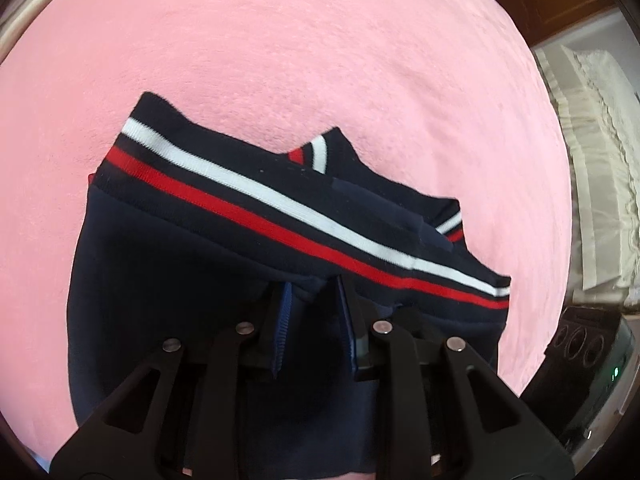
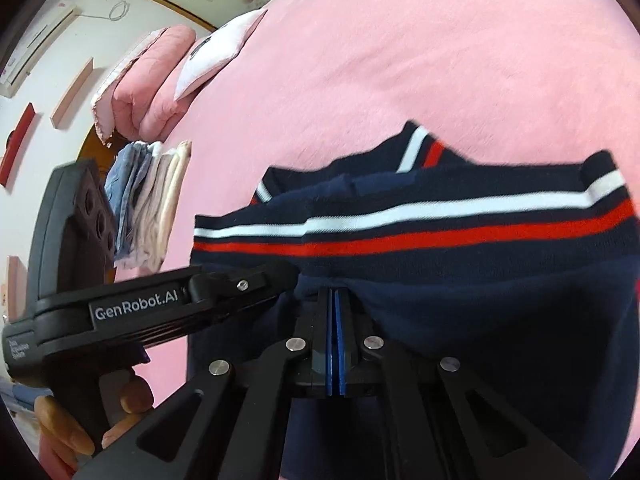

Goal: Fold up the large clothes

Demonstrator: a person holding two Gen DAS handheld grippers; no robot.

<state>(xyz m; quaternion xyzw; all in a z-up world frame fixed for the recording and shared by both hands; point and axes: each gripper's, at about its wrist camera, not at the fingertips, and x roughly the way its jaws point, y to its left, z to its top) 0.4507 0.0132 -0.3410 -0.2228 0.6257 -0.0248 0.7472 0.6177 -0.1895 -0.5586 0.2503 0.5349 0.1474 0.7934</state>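
While both tongs pinch cloth at the bottom of each view, the right tongs (image 2: 335, 312) are pressed fully together on the navy knit garment with white and red stripes (image 2: 460, 280), and the left tongs (image 1: 314, 304), slightly parted, clamp a fold of it (image 1: 180, 264). Beyond, the garment drapes across mid-frame over the pink fleece bed cover (image 1: 320, 48). Folded pastel clothes (image 2: 148, 208) sit at left.
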